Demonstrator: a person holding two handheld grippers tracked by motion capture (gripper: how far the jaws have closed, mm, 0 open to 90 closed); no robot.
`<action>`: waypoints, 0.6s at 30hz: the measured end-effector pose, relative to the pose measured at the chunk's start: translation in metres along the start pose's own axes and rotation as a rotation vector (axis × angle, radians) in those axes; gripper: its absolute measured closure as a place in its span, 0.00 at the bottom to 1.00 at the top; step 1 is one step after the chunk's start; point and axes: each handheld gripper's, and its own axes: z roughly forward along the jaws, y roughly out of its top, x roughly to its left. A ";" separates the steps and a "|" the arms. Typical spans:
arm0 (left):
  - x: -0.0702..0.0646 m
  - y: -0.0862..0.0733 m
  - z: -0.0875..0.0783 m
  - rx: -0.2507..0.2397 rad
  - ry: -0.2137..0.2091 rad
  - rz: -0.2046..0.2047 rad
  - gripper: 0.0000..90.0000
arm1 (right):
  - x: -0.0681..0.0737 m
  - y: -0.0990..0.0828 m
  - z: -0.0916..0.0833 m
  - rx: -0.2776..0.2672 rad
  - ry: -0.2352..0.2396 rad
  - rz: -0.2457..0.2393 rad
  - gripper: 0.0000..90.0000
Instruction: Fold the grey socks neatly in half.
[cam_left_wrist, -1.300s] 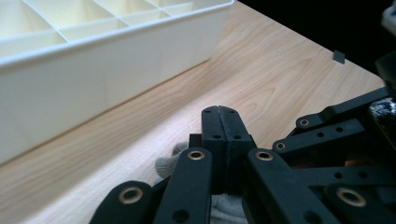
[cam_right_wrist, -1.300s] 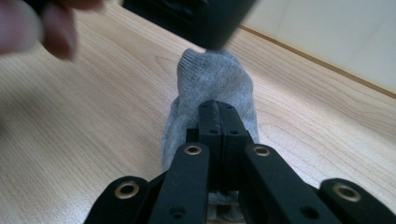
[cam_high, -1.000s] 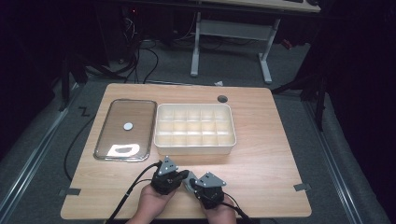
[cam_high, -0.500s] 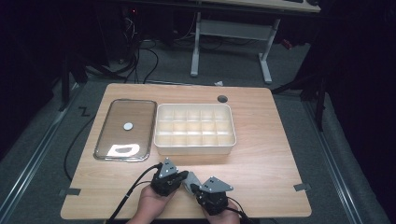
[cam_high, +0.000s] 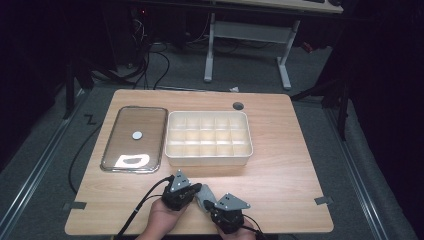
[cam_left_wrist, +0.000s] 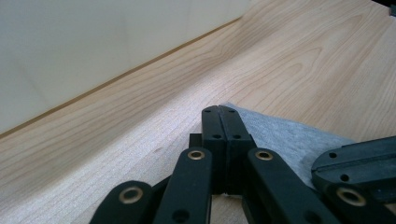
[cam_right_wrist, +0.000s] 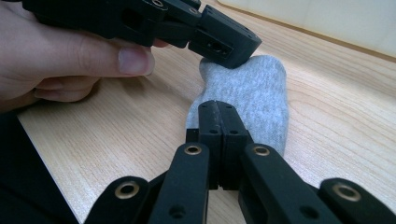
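Little looks done: the small grey cloth (cam_right_wrist: 252, 100) lies flat on the tabletop (cam_high: 280, 170) near the front edge, short of the empty white compartment tray (cam_high: 207, 156), with left gripper (cam_high: 196, 189) and right gripper (cam_high: 212, 206) jaws clenched, neither visibly pinching it

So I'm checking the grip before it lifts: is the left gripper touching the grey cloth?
Touching. The right gripper view shows the left gripper with its shut tip pressed onto the grey cloth.

No legible text, labels, brands or numbers anywhere: none on the white compartmented plastic box (cam_high: 208, 140), the clear rectangular lid (cam_high: 134, 139), or the light wooden desk (cam_high: 280, 170).
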 end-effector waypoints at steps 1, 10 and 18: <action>0.000 0.000 0.000 -0.001 -0.001 -0.001 1.00 | 0.000 0.000 0.000 0.002 -0.003 -0.003 1.00; 0.000 0.003 0.000 0.002 -0.001 -0.005 1.00 | -0.003 0.013 -0.002 0.052 0.002 -0.009 0.97; 0.002 0.003 0.001 0.007 0.005 -0.006 1.00 | -0.018 0.036 -0.015 0.055 -0.012 0.025 0.75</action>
